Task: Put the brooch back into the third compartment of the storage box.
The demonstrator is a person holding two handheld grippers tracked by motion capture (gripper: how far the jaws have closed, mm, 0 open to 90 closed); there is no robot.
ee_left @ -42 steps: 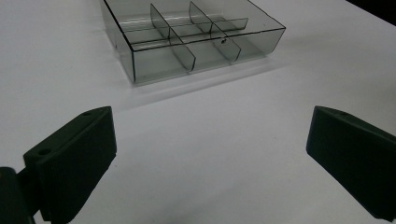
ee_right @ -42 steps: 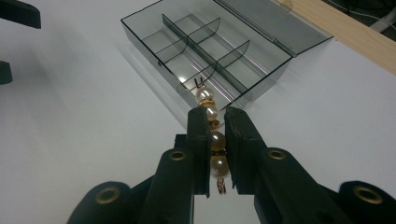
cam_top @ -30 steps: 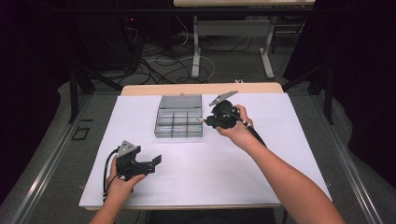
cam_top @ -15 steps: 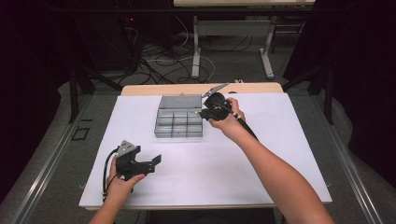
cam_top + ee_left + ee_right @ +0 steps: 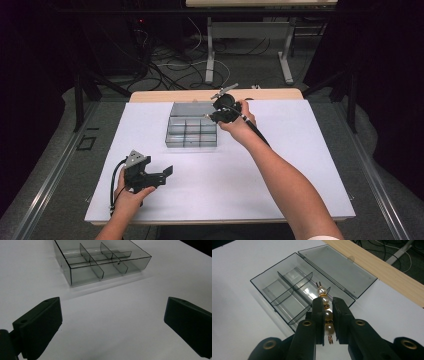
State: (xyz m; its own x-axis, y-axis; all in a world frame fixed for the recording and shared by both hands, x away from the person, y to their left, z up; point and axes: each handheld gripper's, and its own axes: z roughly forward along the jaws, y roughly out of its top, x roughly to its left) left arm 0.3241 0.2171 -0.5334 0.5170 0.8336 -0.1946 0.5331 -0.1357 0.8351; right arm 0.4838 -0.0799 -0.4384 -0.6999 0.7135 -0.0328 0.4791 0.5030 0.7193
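Observation:
A clear grey compartment box (image 5: 191, 144) lies on the white table cover, its lid (image 5: 337, 267) open flat toward the far edge. My right gripper (image 5: 214, 116) hovers over the box's right side. In the right gripper view my right gripper (image 5: 327, 301) is shut on a short string of pearl beads (image 5: 322, 291) with gold spacers, held upright above a compartment. My left gripper (image 5: 167, 172) rests at the front left of the table, open with nothing between its jaws. In the left gripper view my left gripper (image 5: 112, 312) faces the box (image 5: 85, 277) from a distance.
The box's compartments look bare. A strip of wooden table edge (image 5: 200, 95) runs behind the white cover (image 5: 300, 165). Beyond it are cables and table legs (image 5: 210, 55) on the floor.
My right gripper has moved left and slightly away from me with the pearl string, from beside the box to over its right side. The left gripper has stayed put.

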